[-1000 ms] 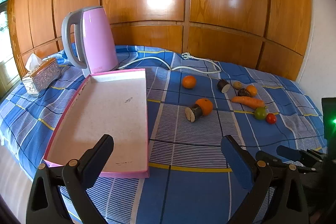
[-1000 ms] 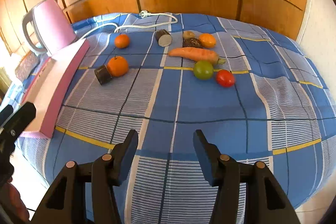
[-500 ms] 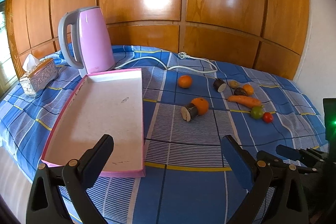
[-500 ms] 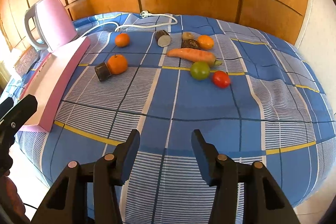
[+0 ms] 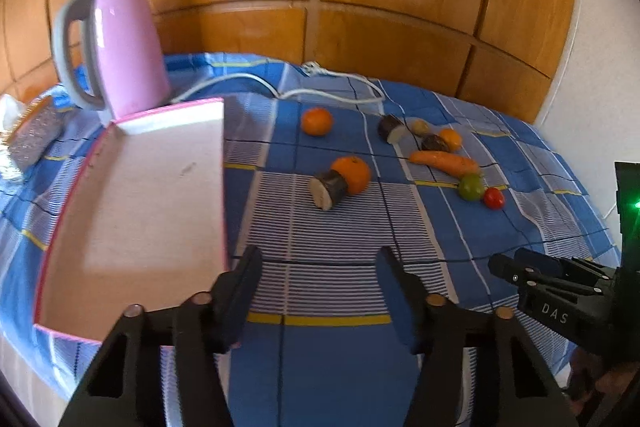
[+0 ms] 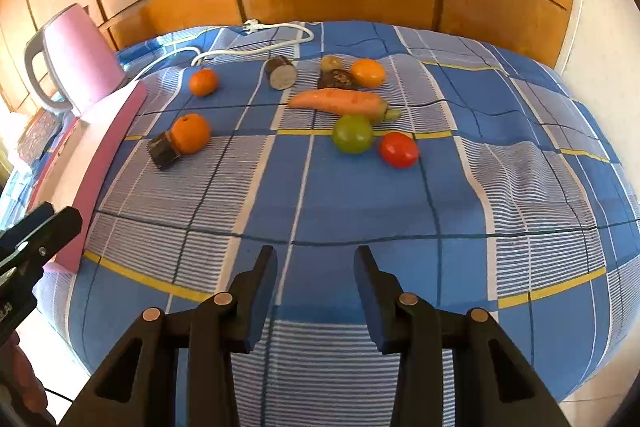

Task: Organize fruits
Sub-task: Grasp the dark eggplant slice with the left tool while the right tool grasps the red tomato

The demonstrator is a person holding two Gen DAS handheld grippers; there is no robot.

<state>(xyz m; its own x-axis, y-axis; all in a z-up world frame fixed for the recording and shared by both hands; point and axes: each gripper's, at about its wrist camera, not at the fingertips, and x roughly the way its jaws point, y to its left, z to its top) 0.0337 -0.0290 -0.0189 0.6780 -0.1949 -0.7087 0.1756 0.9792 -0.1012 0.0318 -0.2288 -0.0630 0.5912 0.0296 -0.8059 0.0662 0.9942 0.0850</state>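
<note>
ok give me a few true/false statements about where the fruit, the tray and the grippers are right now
1. The pink tray has no fruit in it. True.
2. The red tomato lies beside the green fruit. True.
3. The left gripper is clamped on an orange. False: nothing is between its fingers, and its jaws have just been closing on air.
4. The carrot is inside the tray. False: it lies on the blue checked cloth, above the green fruit in the right wrist view.
5. The pink kettle stands behind the tray's far end. True.
6. The right gripper holds the tomato. False: its jaws, which have just been closing, hold nothing, and the tomato is farther off on the cloth.
</note>
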